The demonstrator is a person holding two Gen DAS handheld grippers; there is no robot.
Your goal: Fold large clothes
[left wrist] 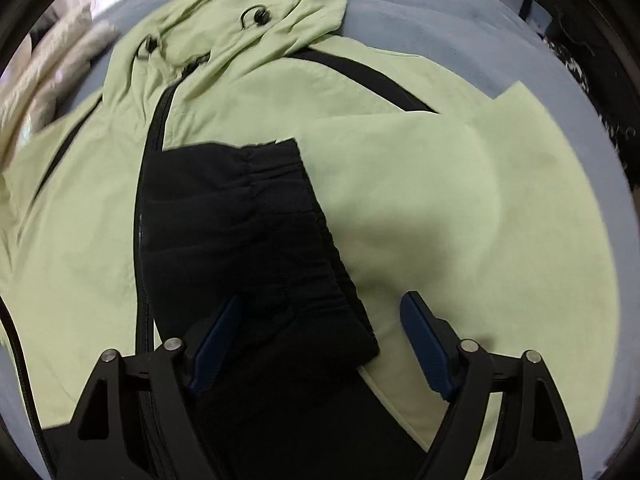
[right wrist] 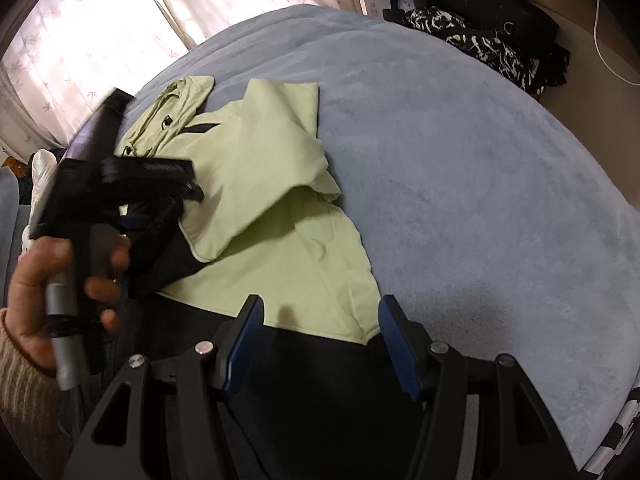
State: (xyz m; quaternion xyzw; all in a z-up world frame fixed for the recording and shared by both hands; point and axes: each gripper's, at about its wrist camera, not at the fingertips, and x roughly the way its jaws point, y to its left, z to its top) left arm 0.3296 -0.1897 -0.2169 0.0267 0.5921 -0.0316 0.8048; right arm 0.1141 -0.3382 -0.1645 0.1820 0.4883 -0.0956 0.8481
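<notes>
I see the light green hooded jacket (left wrist: 248,92) spread on the blue blanket (right wrist: 460,160), hood at the far end, its black sleeve cuff (left wrist: 240,216) folded across the front. My left gripper (left wrist: 320,312) hangs spread above that cuff, pinching nothing. My right gripper (right wrist: 320,320) is parted over the near hem, empty.

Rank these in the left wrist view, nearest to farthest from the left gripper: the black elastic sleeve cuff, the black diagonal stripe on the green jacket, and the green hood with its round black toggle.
1. Black elastic sleeve cuff, lying just ahead of the left gripper, centre.
2. Black diagonal stripe, beyond the cuff, upper right.
3. Green hood, at the top, farthest.
</notes>
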